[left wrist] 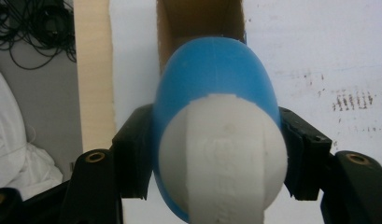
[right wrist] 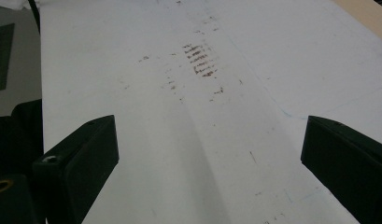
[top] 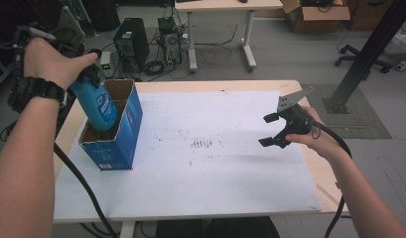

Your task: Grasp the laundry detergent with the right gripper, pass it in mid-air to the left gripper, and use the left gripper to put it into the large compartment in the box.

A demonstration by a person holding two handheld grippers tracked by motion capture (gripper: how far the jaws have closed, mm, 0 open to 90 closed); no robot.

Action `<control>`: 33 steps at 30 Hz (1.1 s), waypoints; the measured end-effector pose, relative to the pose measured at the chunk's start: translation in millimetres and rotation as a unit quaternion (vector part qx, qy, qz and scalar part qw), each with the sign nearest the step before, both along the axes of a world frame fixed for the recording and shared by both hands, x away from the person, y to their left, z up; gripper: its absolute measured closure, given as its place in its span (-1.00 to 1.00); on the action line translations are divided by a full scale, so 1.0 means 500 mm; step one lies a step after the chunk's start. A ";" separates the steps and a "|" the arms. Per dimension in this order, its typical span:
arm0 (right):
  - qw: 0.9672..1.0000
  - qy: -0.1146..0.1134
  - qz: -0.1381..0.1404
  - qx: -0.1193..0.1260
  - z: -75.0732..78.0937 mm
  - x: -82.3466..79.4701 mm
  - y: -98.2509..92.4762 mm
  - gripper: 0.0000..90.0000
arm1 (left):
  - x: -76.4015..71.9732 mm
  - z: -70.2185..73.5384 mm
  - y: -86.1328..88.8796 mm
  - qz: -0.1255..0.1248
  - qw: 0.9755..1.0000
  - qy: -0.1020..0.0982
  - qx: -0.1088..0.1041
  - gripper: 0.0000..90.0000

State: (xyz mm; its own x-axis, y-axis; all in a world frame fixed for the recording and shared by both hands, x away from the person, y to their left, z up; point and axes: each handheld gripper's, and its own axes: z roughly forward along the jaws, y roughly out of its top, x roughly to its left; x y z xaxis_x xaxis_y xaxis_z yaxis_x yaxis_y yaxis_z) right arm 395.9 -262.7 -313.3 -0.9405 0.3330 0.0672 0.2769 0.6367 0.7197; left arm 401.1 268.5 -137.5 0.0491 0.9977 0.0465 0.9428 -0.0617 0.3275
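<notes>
Left gripper (left wrist: 216,154) fingers clamp the blue bottle (top: 98,105), its base inside the box (top: 122,134) for packing; right gripper (top: 274,130) fingers open, empty.

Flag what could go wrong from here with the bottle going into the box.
1. The blue bottle hangs tilted in the left gripper, its base just inside the blue box; it could catch the cardboard rim or the divider.
2. The box stands unheld near the edge of the table; a sideways push might tip or slide it.
3. The right gripper hovers open, well away over the white sheet, so nothing steadies the box.
</notes>
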 end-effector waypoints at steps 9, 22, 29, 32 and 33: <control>1.000 0.001 -0.003 -0.003 -0.003 -0.001 -0.006 -0.90 | 0.010 -0.065 0.000 -0.004 1.000 0.020 -0.001 -0.16; 1.000 0.007 -0.004 0.000 -0.010 -0.002 -0.010 -0.90 | 0.023 -0.152 0.007 -0.006 0.999 0.047 -0.002 -0.16; 1.000 0.010 -0.002 -0.001 -0.011 -0.003 -0.011 -0.90 | 0.025 -0.186 0.005 -0.006 0.998 0.055 -0.001 -0.16; 1.000 0.009 -0.002 -0.002 -0.011 -0.004 -0.013 -0.90 | 0.025 -0.198 0.007 -0.005 0.998 0.058 -0.001 -0.16; 1.000 0.009 -0.002 -0.003 -0.011 -0.005 -0.013 -0.90 | 0.025 -0.202 0.007 -0.004 0.998 0.058 0.000 -0.16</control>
